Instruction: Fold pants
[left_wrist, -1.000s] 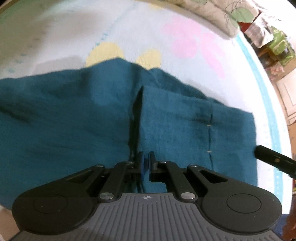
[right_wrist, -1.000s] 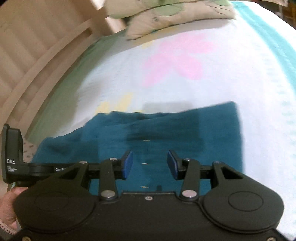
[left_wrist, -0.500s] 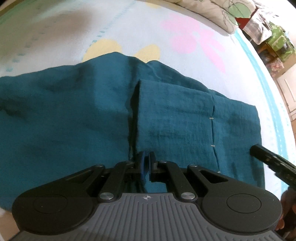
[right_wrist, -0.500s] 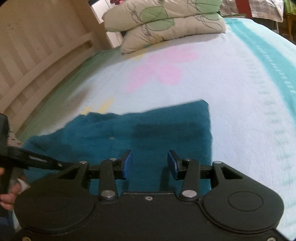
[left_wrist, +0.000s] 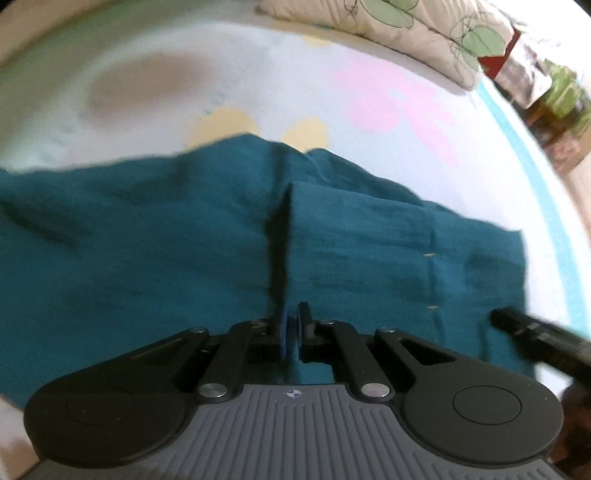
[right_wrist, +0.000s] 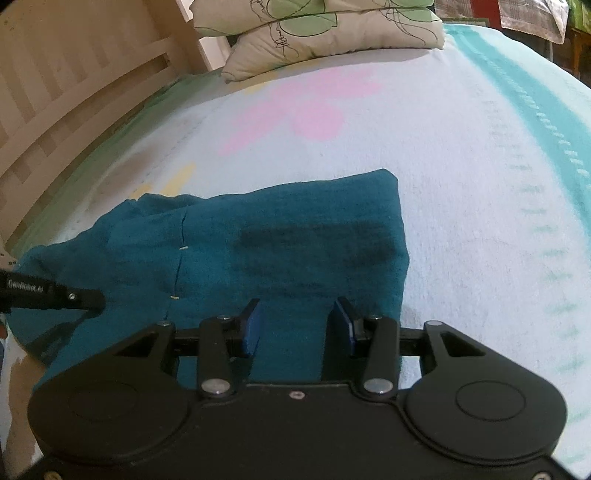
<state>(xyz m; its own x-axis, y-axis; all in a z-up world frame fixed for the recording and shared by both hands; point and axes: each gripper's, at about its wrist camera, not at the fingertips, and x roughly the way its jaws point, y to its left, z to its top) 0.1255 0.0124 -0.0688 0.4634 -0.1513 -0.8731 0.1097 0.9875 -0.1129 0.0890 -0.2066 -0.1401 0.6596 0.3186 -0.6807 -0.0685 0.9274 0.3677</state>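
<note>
Teal pants (left_wrist: 147, 251) lie flat on the bed, with one part folded over on the right (left_wrist: 362, 251). My left gripper (left_wrist: 291, 332) is shut on the near edge of the pants at the folded layer's left edge, which stands up as a dark ridge. My right gripper (right_wrist: 295, 328) is open and empty, low over the near right end of the pants (right_wrist: 295, 240). The right gripper's body shows at the right of the left wrist view (left_wrist: 535, 336); the left gripper's body shows at the left of the right wrist view (right_wrist: 48, 293).
The bed sheet (right_wrist: 461, 166) is pale with pink and yellow flowers and a teal stripe. Pillows (right_wrist: 325, 33) lie at the far end. A wooden bed rail (right_wrist: 55, 96) runs along the left. Furniture and clutter (left_wrist: 554, 96) stand beyond the bed.
The left wrist view has tipped up a little, and the pants sit lower in it. The right gripper has moved closer to the pants' right end. Both jaws are unchanged.
</note>
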